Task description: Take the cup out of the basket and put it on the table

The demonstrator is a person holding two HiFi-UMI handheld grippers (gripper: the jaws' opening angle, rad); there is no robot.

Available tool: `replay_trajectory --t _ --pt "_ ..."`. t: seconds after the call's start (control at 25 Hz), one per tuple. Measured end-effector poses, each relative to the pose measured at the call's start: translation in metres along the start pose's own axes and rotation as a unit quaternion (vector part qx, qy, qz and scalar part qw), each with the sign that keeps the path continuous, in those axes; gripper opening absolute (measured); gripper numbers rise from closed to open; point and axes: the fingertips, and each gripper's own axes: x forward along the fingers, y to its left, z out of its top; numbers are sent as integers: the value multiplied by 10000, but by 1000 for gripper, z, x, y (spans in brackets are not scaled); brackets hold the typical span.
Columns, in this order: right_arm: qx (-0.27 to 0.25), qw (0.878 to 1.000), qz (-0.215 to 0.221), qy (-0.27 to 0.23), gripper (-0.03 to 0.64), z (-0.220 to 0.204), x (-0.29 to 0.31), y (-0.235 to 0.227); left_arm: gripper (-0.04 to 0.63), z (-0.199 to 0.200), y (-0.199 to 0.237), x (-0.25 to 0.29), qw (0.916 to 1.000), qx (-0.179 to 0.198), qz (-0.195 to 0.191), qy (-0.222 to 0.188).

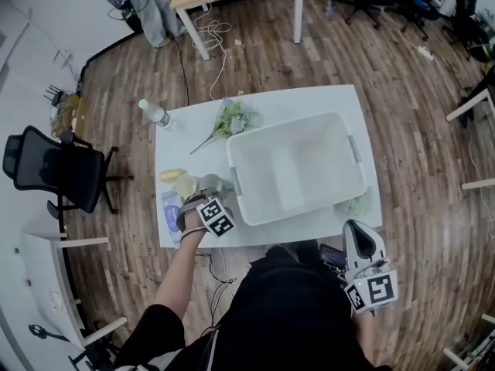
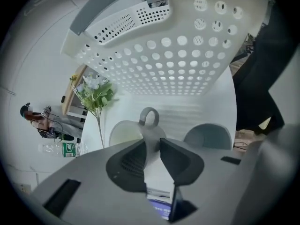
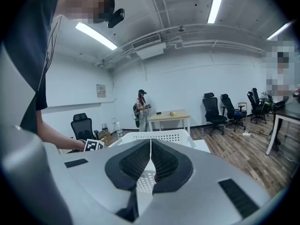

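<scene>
Between the left gripper's dark ribbed pads, which stand narrowly apart, rises the thin wall of a smooth grey cup with a loop handle on its far side; the pads look just clear of it. That cup stands on the white table, outside the basket, near the basket's lower-left corner in the head view and close to the table's lower edge. A pale rounded cup crowds it just to the left. The basket is white plastic, rectangular with rounded corners, its walls punched with rows of round holes. It fills the table's right half, with a bare strip along the upper edge. A spray of white flowers with green leaves lies at upper centre, and a clear water bottle lies at the upper-left corner. Off the table's lower-right edge, the right gripper has its jaws pressed together on nothing. Plank wood floor lies open around the table, with a black office chair at far left.
</scene>
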Motion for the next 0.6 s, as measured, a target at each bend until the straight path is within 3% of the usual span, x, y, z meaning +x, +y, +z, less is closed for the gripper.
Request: replay_trajectory --t 0.28,0.48,0.6 --pt "-45 9999 143 9 25 1 3 4 92 5 10 -16 9990 -147 349 -241" --pt "-119 9990 431 54 25 2 13 11 69 5 22 -46 9940 -591 719 -568" --pt "-168 9980 609 53 25 5 20 15 41 12 33 -77 9845 -1074 948 -1013"
